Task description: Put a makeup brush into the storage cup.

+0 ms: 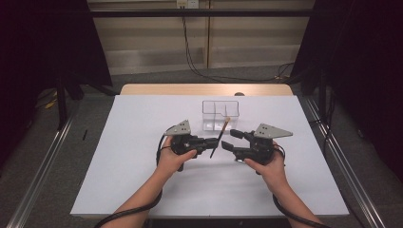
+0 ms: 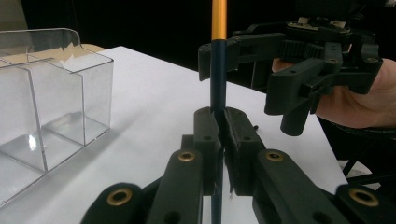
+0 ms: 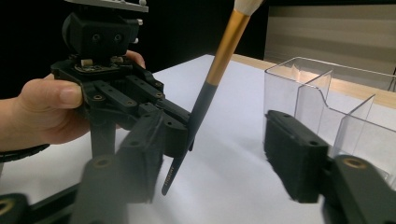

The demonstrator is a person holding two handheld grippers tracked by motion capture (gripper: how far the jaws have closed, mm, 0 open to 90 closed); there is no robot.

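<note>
Brushes: one, a makeup brush [image 1: 219,138] with a dark handle, a gold ferrule and a pale bristle tip.
Where the brush is: held off the surface, tilted, bristle end up and toward the organizer, handle tip pointing down; it sits between my two hands.
Hand-held grippers: two, one in each of my hands.
My left hand-held gripper [image 2: 222,135]: jaws clamped tight on the dark handle of the brush, pads pressing it from both sides; the handle runs up between them and its lower end sticks out below.
My right hand-held gripper [image 3: 219,158]: jaws partly apart and gripping nothing; it faces the left one, just beside the brush, and the left gripper's closed jaws and the brush handle stand between its own two jaws without the pads touching them, as far as I can see.
Hands: two, my left hand [image 1: 172,159] and my right hand [image 1: 267,167], each wrapped round its gripper's body.
Cables: two, one trailing from each gripper along my forearm.
Organizers: one clear plastic organizer [image 1: 219,114], upright on the surface beyond the grippers, apart from them.
Compartments: three that I can count from above, with nothing visible inside.
Surfaces: one white surface [image 1: 142,142] carrying the organizer.
</note>
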